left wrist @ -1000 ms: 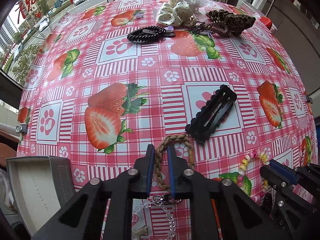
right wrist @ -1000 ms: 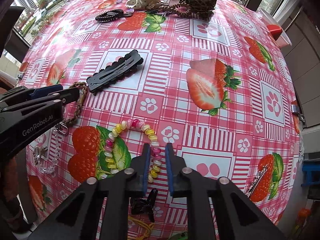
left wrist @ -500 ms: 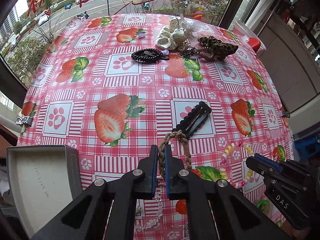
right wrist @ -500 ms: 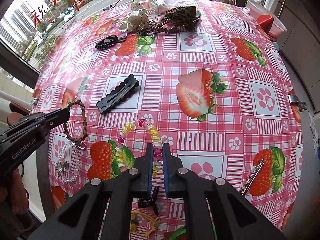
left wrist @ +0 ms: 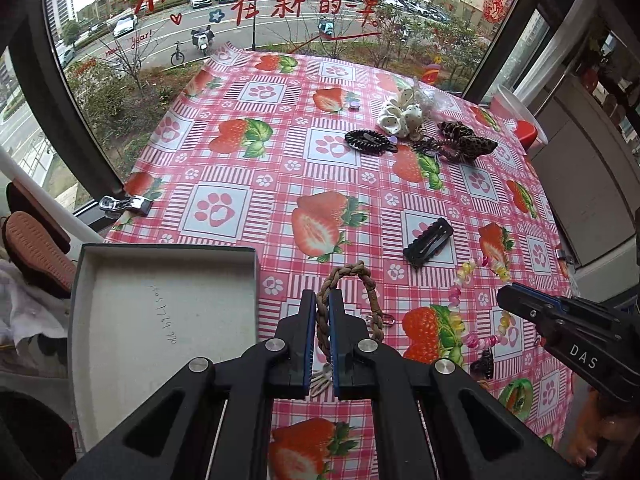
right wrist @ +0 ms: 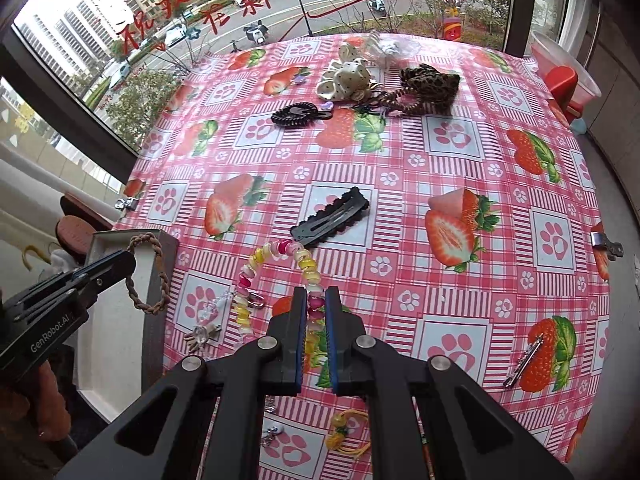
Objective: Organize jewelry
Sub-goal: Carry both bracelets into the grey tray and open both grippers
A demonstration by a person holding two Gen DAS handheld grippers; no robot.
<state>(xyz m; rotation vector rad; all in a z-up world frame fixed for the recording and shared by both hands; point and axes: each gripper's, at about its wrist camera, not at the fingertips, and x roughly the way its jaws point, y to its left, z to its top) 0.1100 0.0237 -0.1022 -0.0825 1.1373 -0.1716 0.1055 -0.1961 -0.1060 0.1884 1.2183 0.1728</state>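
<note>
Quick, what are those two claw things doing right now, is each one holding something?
Left gripper: closed on the brown braided bracelet, lifted off the table.
Right gripper: closed on the colourful beaded bracelet, also lifted.

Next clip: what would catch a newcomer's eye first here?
The loud pink strawberry tablecloth fills both views. Above its near edge each gripper is shut on a bracelet: the left gripper on a brown braided bracelet, the right gripper on a pastel beaded bracelet. An open grey box sits at the near left.
</note>
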